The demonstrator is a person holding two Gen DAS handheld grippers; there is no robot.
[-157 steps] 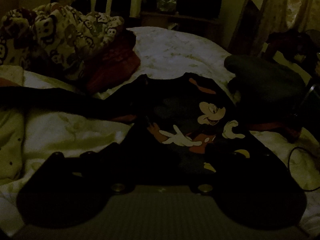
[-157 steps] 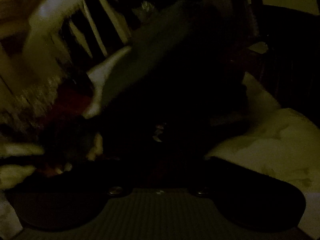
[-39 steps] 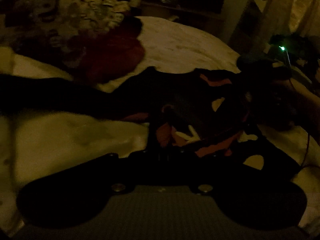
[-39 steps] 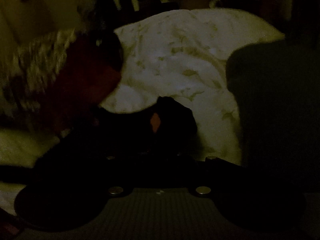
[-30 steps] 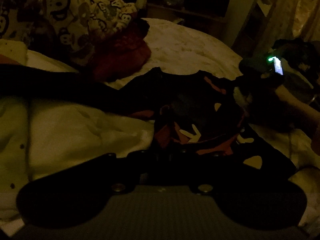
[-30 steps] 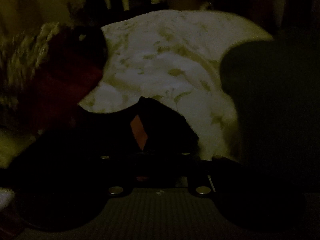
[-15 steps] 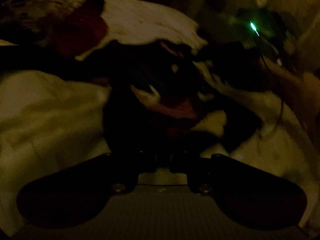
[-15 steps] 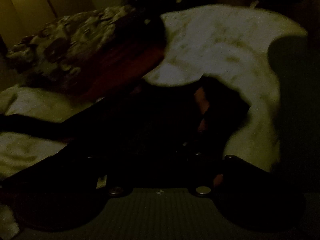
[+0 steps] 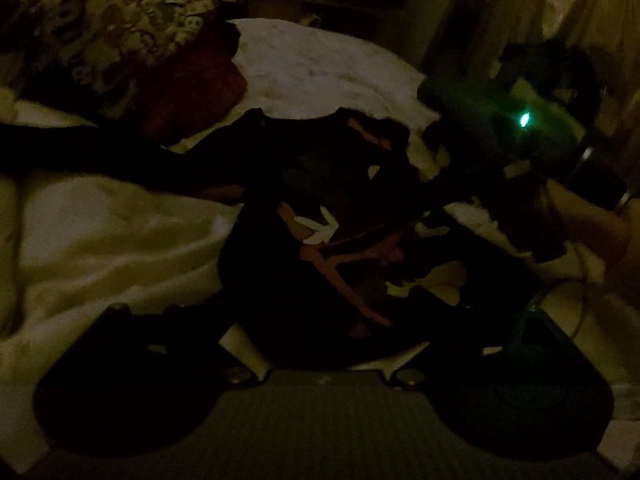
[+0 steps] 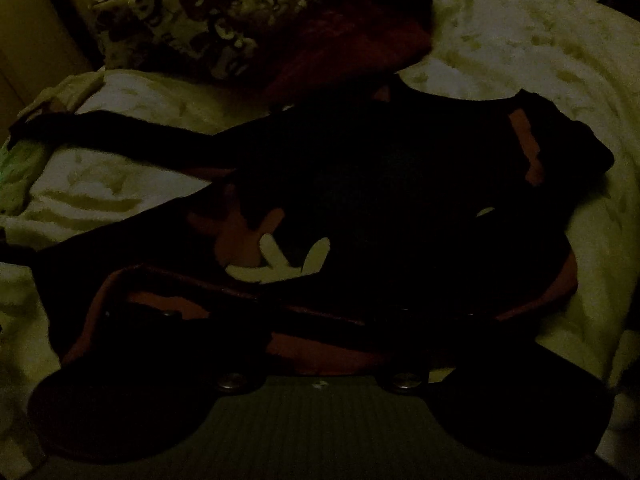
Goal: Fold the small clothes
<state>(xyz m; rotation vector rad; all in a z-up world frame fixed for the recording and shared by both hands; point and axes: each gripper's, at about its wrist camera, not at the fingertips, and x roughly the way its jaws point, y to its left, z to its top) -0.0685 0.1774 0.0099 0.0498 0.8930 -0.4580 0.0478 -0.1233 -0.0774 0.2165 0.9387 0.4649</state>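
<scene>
A small black shirt with red trim and a cartoon print point(image 9: 340, 232) lies on the pale bed cover, its lower part folded up over the print. It also shows in the right wrist view point(image 10: 360, 184), with one sleeve stretched out to the left. My left gripper point(image 9: 324, 320) is open just above the shirt's near edge. My right gripper point(image 10: 320, 316) is open over the folded hem; its body with a green light point(image 9: 524, 120) shows at the right of the left wrist view. The fingers are very dark in both views.
A patterned garment point(image 9: 112, 40) and a dark red one point(image 9: 192, 88) are piled at the far left of the bed cover point(image 9: 320, 64). A pale garment point(image 10: 20, 172) lies at the left edge. A cable point(image 9: 580, 312) runs near the right side.
Both grippers carried the shirt's lower hem up over the print, then opened and let go. The shirt now lies folded with its red inner edge showing.
</scene>
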